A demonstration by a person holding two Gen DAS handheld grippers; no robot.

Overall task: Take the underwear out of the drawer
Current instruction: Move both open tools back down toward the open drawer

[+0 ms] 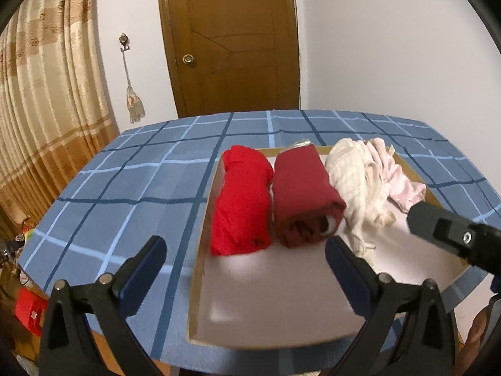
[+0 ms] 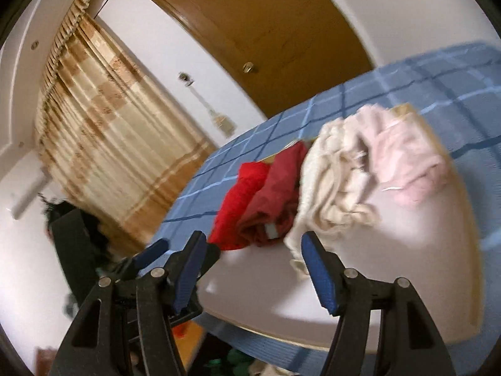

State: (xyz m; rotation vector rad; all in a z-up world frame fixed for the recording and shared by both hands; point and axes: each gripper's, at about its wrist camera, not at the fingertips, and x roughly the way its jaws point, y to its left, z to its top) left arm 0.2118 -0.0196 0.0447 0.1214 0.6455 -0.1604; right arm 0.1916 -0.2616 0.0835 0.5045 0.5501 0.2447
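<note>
A shallow cardboard drawer tray (image 1: 200,244) with a white floor lies on the blue checked tablecloth. In it lie a rolled bright red garment (image 1: 241,200), a rolled dark red garment (image 1: 303,194), a cream garment (image 1: 353,181) and a pale pink garment (image 1: 397,178). My left gripper (image 1: 245,250) is open and empty, just short of the red rolls. My right gripper (image 2: 253,249) is open and empty, near the tray's front, facing the dark red roll (image 2: 272,200) and cream garment (image 2: 332,188). Its black body (image 1: 451,235) shows at the right of the left wrist view.
The round table (image 1: 125,181) carries the blue checked cloth. A brown door (image 1: 231,40) and white wall stand behind. A beige curtain (image 1: 40,119) hangs at the left. Red and other clutter (image 1: 28,310) lies on the floor below the table's left edge.
</note>
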